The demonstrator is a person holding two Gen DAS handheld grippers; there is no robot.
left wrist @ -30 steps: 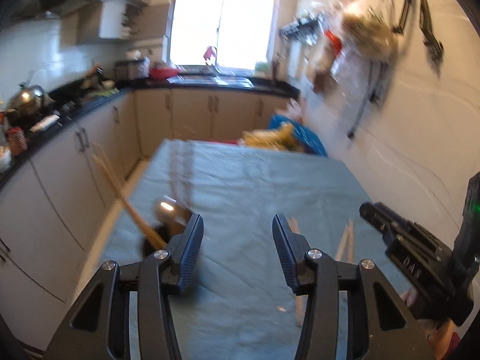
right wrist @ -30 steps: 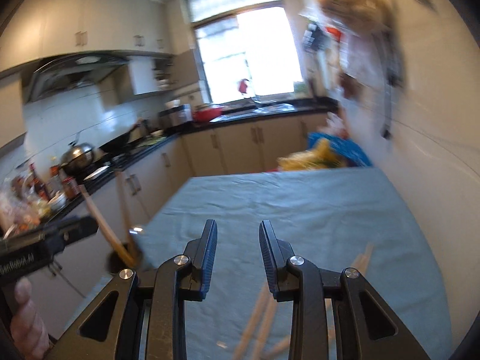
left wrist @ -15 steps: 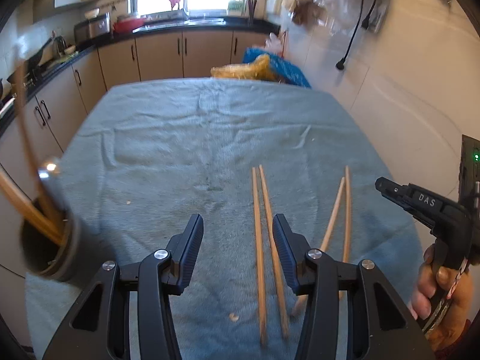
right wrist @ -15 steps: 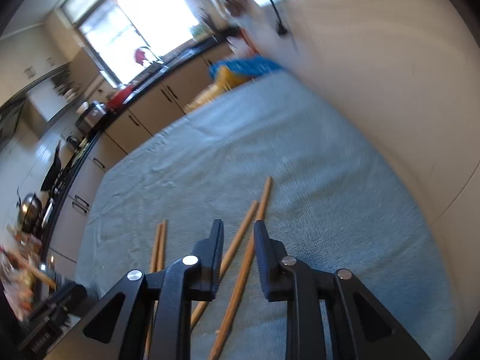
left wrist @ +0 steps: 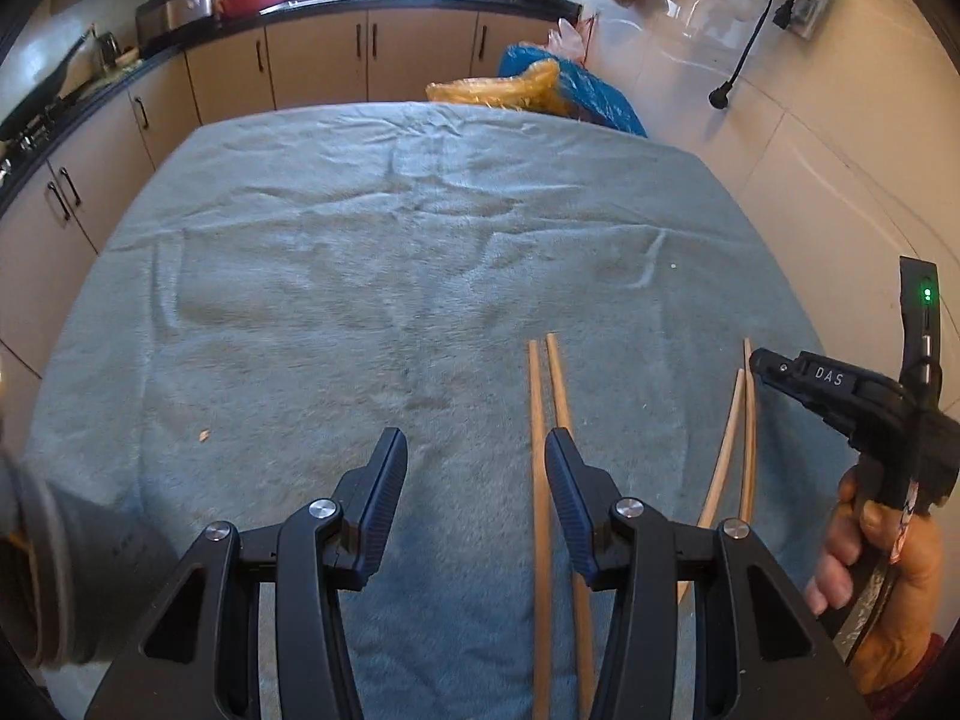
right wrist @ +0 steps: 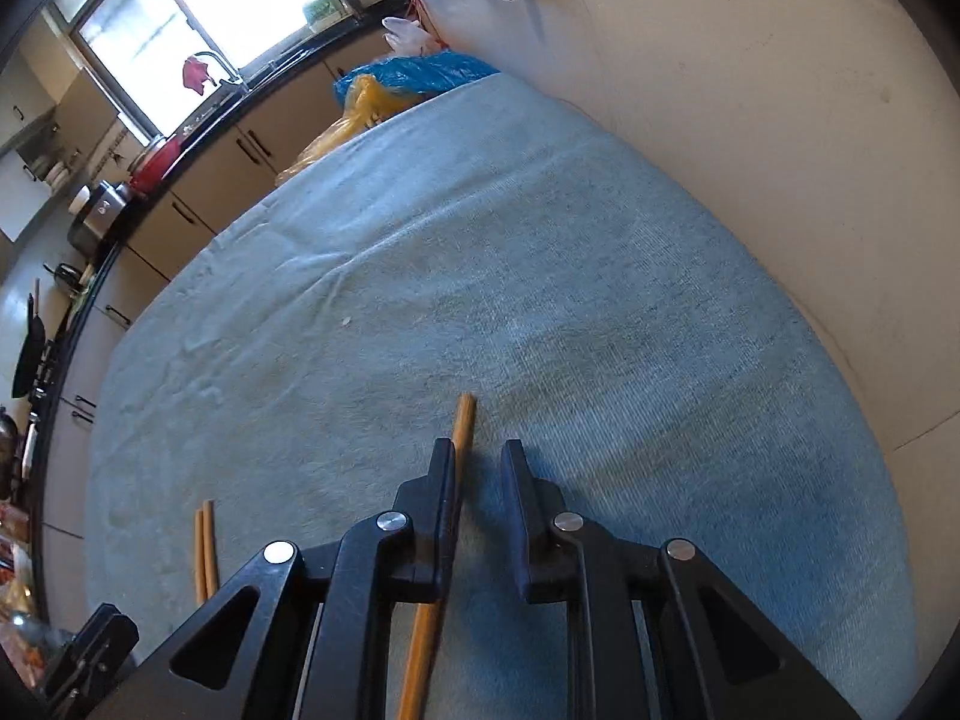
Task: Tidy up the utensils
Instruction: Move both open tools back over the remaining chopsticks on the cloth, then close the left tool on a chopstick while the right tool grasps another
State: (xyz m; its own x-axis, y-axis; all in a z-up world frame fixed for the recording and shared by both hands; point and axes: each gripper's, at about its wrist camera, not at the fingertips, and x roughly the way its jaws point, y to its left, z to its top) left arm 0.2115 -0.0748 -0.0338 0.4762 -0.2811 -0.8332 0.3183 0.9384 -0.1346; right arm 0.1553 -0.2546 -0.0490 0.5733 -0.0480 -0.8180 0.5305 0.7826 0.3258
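1. Desk (left wrist: 360, 252) under a blue towel (right wrist: 540, 276); two pairs of chopsticks lie on it.
2. Left gripper (left wrist: 474, 462): jaws about half open, nothing between them. Left chopstick pair (left wrist: 543, 420) runs along the outer side of its right finger.
3. Right chopstick pair (left wrist: 741, 420) lies right of the left gripper, under the right gripper (right wrist: 477, 468).
4. Right gripper: jaws narrow and closing, one chopstick (right wrist: 463, 420) between them, against the left finger; right finger apart from it.
5. Grey holder (left wrist: 54, 564) left of the left gripper, blurred.
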